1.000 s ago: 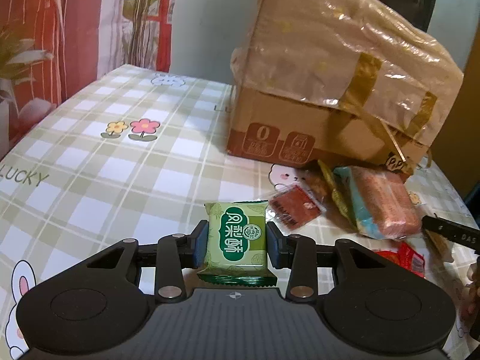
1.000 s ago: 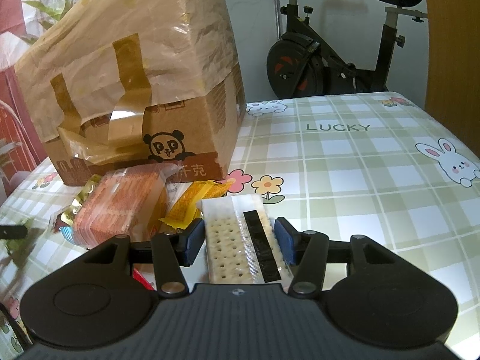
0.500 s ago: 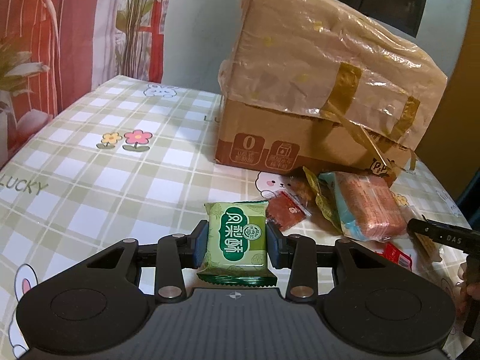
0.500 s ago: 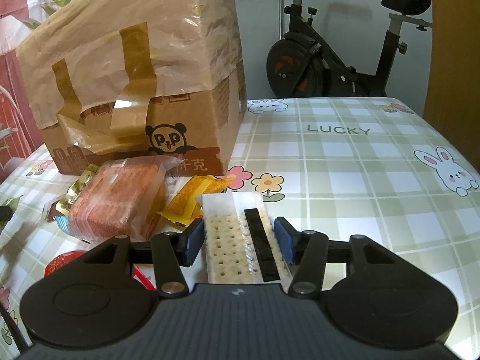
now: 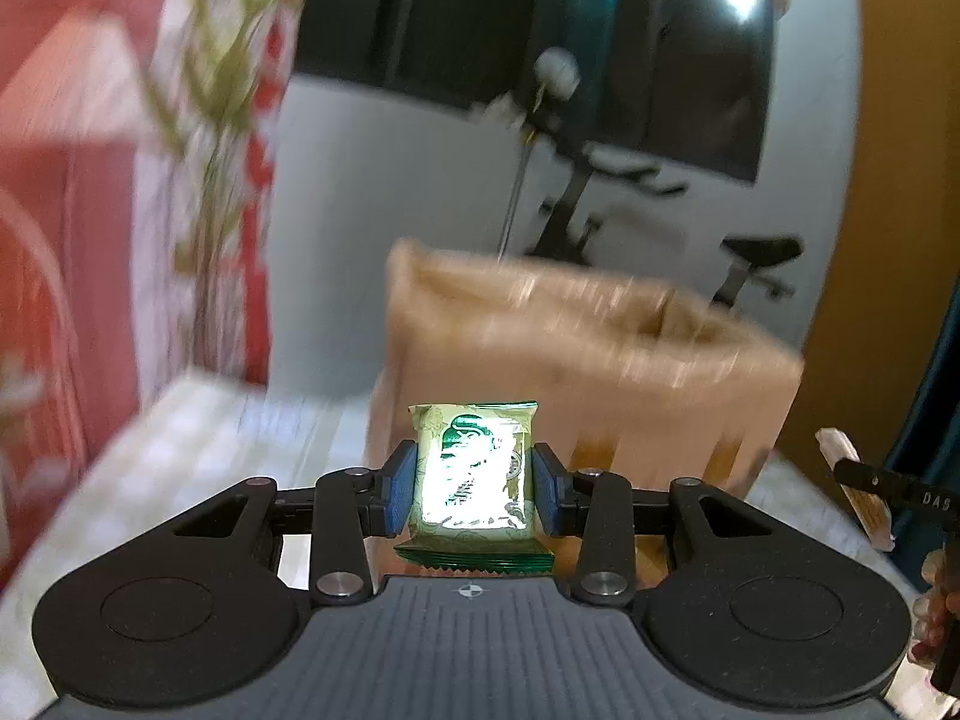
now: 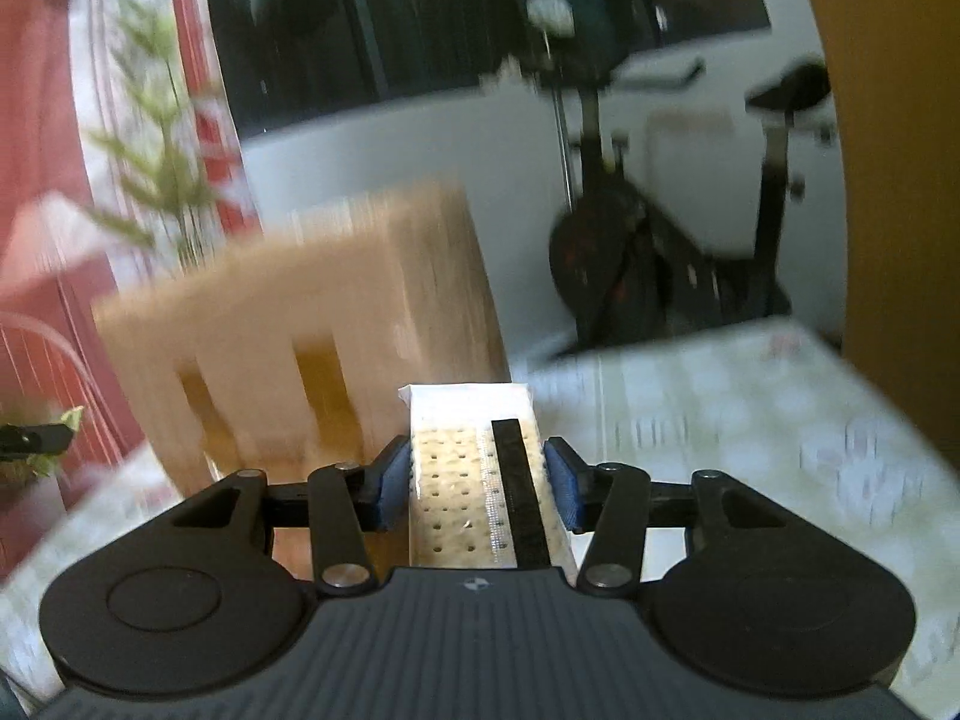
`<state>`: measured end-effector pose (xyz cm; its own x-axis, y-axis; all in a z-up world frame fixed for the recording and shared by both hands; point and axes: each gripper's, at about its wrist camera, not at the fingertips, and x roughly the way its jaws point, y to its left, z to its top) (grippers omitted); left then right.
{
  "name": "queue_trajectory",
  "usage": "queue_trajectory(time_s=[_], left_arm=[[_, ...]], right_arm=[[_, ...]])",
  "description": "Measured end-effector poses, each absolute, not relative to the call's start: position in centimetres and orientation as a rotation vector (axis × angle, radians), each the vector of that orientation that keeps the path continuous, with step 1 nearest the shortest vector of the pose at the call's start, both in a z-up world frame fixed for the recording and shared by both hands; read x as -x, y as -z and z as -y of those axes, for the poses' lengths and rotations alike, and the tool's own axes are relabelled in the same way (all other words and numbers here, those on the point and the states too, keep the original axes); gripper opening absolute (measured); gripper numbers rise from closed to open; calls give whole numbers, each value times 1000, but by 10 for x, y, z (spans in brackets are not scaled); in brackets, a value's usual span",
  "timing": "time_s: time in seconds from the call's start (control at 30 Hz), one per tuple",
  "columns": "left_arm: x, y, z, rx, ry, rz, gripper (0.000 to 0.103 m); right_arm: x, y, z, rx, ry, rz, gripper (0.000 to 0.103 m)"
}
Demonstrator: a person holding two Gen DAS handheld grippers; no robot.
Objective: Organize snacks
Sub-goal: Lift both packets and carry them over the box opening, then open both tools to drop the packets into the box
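My left gripper is shut on a green snack packet, held in the air in front of the cardboard box, whose open top shows from here. In the right wrist view my right gripper holds a clear-wrapped cracker pack with a black stripe; its jaws are closing and the blue pads press the pack's sides. The same box stands ahead and to the left, blurred. The right gripper's tip with the cracker pack shows at the right edge of the left wrist view.
The checked tablecloth runs to the right of the box. An exercise bike stands behind the table by the white wall. A red patterned curtain hangs at the left. A wooden panel is at the right.
Both grippers have risen with their snacks and tilted upward; the box now sits lower in both views and its top opening shows. The loose snacks on the table have dropped out of view.
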<state>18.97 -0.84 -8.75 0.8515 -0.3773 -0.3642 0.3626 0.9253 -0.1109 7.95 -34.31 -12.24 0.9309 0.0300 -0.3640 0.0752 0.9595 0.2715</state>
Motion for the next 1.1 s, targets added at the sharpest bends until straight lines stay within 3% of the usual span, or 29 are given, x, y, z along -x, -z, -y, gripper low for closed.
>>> queue_trajectory(time_s=[0.17,0.37,0.77,0.83,0.9,1.03,1.1], left_arm=[[-214,46,30,19,421,-315,42],[-254,25,63,-32,406,-308,42],[-323,60,82,-17,392,-520,44],[-322,63,77,-6,394,-520,61],[-319,64,73,-3,394,-509,65],[-313,61,75,-18,394,-499,71],[-305,58,78,-34,387,-502,78]], right_arm=[[-94,65,347,-298,-26,-230,50],[-146,20,340,-290,-115,-206,50],[-250,35,308,-280,-94,-393,50],[-249,39,307,-246,-90,-400,52],[-248,42,309,-241,-85,-406,52],[-244,45,310,-242,-69,-403,68],[-240,45,309,-239,-68,-392,68]])
